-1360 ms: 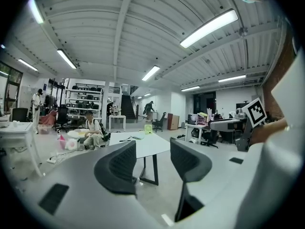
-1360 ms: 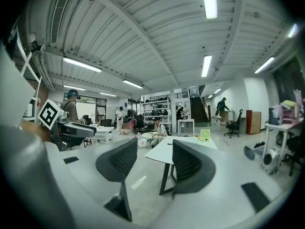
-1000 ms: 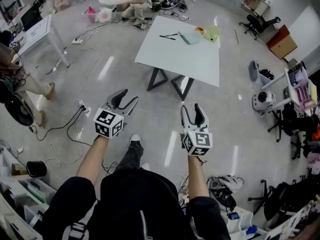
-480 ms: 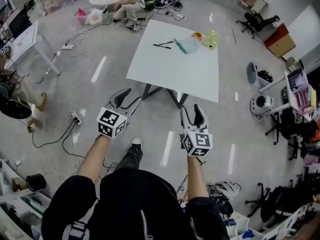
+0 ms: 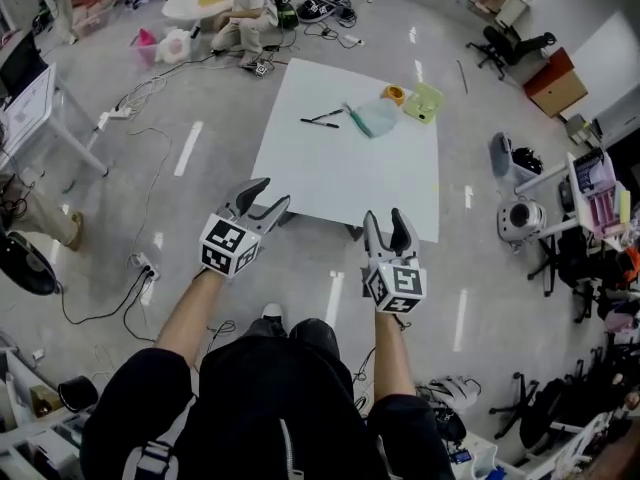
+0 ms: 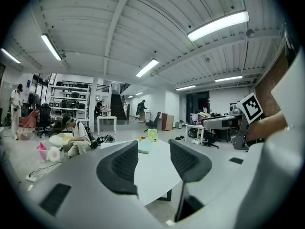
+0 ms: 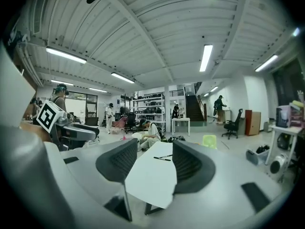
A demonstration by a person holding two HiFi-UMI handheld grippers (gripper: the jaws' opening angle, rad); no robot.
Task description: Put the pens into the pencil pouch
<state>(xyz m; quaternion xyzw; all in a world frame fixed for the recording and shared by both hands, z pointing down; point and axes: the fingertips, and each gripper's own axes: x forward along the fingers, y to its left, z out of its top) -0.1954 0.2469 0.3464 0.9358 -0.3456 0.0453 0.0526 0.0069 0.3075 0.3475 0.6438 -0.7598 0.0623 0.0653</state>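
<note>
Head view: two black pens [image 5: 325, 119] lie in the upper middle of the frame on the white table [image 5: 340, 178], just left of the pale pencil pouch [image 5: 376, 117]. The left gripper [image 5: 272, 192] and right gripper [image 5: 385, 216] gape wide and empty at the table's near edge. It seems best to step closer before reaching. The table now sits nearer and lower in frame than a moment ago.

The white table [image 5: 340, 180] lies bare on its near half; pens [image 5: 321, 123] and pouch [image 5: 378, 118] crowd its far edge.
</note>
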